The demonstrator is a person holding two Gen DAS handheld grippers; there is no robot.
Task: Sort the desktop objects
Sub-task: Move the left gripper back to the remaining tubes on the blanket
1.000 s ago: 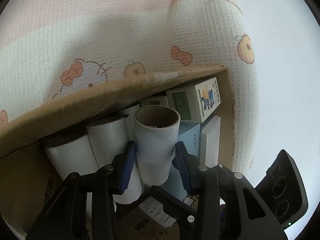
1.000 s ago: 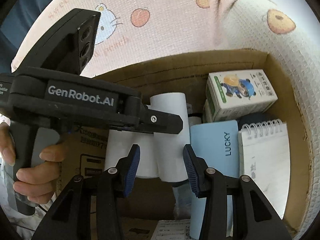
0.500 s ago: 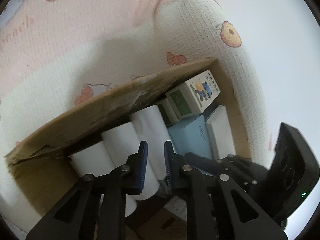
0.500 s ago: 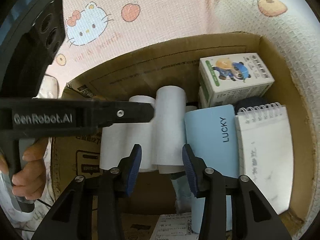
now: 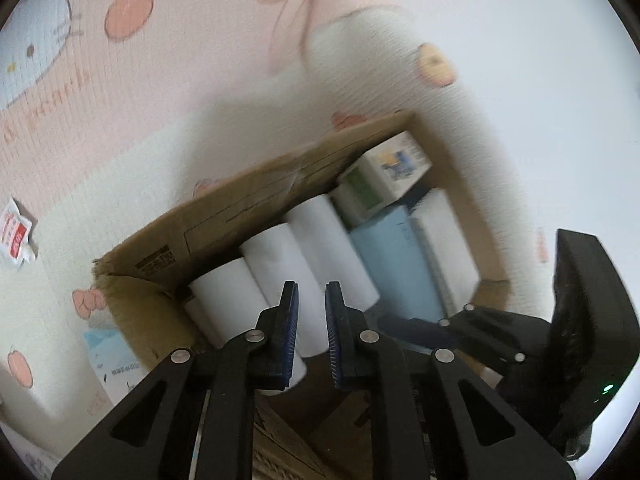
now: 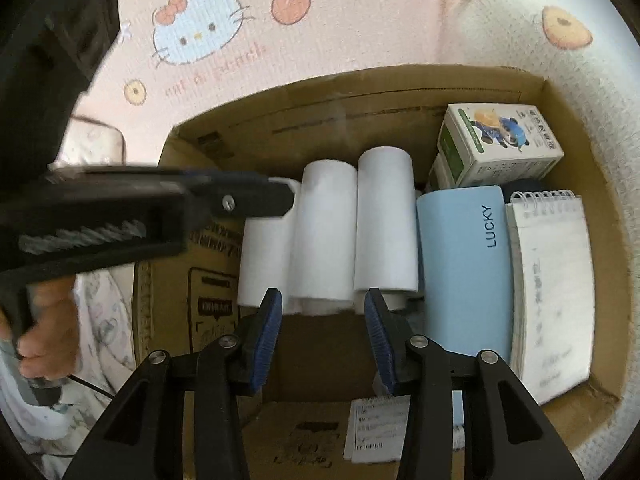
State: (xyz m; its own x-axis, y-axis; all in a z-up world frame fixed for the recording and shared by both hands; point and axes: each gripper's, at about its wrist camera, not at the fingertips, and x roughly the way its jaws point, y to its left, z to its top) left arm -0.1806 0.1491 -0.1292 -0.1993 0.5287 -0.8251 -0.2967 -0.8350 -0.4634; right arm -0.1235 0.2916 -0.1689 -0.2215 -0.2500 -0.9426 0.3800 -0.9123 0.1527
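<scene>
A cardboard box (image 6: 392,92) holds three white paper rolls (image 6: 324,232) lying side by side, a light blue "LUCKY" notebook (image 6: 464,264), a spiral notepad (image 6: 552,292) and a small carton with a cartoon dog (image 6: 500,148). My left gripper (image 5: 311,308) is above the rolls (image 5: 280,276), its jaws nearly together and empty. It also shows in the right wrist view (image 6: 276,196) at the left. My right gripper (image 6: 322,320) is open and empty above the box's near end.
The box (image 5: 256,208) sits on a pink and cream cartoon-print cloth (image 6: 248,32). A small red and white packet (image 5: 14,236) and a pale blue packet (image 5: 108,356) lie on the cloth left of the box. White surface lies to the right.
My left gripper let go of the paper roll, which now lies in the box with the other rolls. The gripper closed to a narrow gap and drew back upward. My right gripper stayed open.
</scene>
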